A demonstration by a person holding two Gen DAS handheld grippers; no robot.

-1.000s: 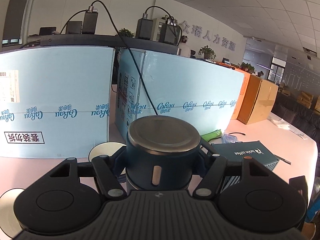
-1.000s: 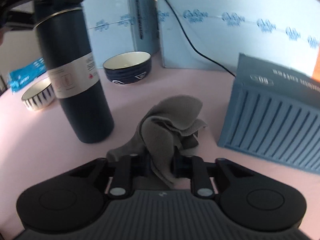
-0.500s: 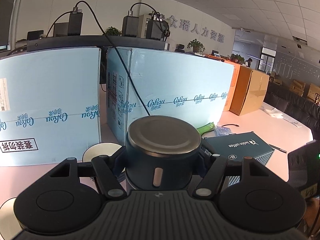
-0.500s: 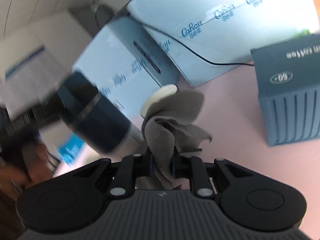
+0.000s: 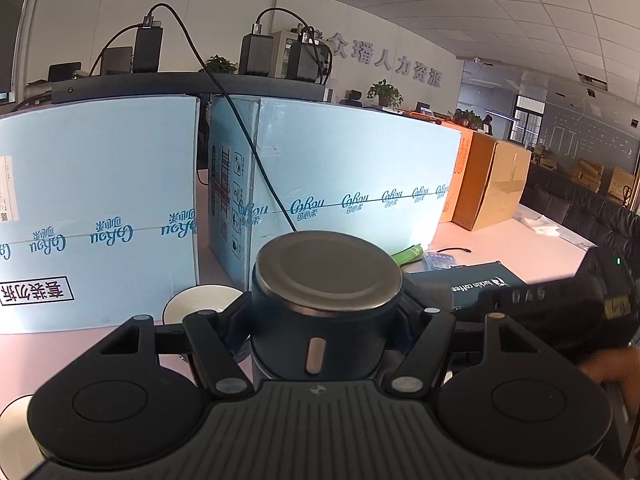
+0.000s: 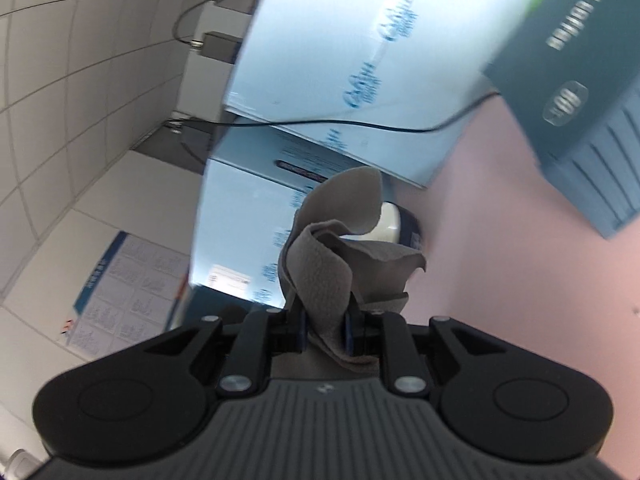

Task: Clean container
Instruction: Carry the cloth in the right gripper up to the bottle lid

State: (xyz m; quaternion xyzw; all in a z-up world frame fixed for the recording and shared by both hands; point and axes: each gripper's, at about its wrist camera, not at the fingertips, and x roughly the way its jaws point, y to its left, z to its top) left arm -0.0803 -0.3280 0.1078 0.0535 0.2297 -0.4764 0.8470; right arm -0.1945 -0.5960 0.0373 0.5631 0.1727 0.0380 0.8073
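Probably "luckin coffee" on box [image 5: 476, 286]

The bottle [image 5: 324, 320] has a dull metal lid and a smooth dark body. The cloth [image 6: 332, 268] looks soft and fuzzy. The grippers are matt black plastic.

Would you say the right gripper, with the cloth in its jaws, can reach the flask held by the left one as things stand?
Probably yes. The right gripper holds the grey cloth clear of the table, and the flask, clamped in the left gripper, has its lid and right side unobstructed.
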